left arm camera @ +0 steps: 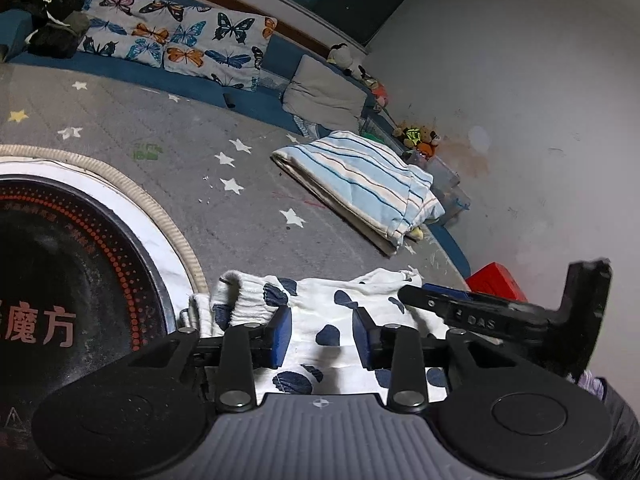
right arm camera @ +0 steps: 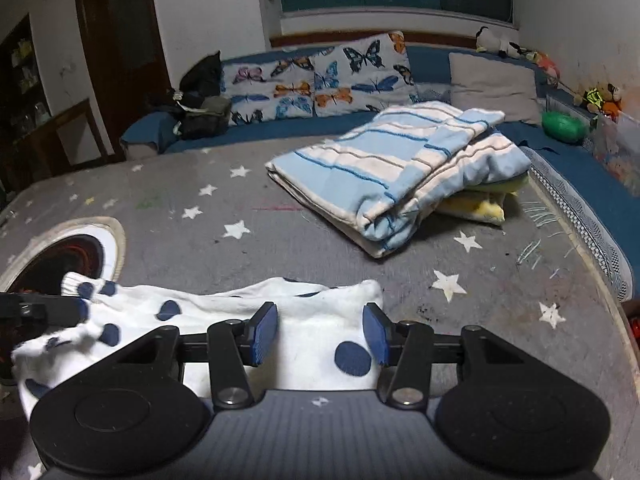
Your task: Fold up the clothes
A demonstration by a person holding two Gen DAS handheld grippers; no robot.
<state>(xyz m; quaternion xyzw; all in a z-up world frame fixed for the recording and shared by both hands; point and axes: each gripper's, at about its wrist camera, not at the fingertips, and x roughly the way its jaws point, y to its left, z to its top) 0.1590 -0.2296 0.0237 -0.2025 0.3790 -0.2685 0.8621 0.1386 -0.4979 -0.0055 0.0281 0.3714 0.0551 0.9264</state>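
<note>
Left gripper (left arm camera: pixel 320 338): jaws apart, blue pads either side of the white garment with navy spots (left arm camera: pixel 320 320), nothing clamped. Right gripper (right arm camera: pixel 320 334): jaws likewise spread, the same garment (right arm camera: pixel 224 312) lying flat beneath and just ahead of it on the grey star-print surface (right arm camera: pixel 280 240), possibly a mat. Folded blue-striped cloth (right arm camera: pixel 384 176): well ahead of the right gripper, apart from the garment. Round dark disc (left arm camera: pixel 60 280): left of the left gripper, touching the garment's cuff.

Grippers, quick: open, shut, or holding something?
Left gripper: open, jaws apart over the spotted garment, gripping nothing.
Right gripper: open, jaws apart over the same garment, gripping nothing.
</note>
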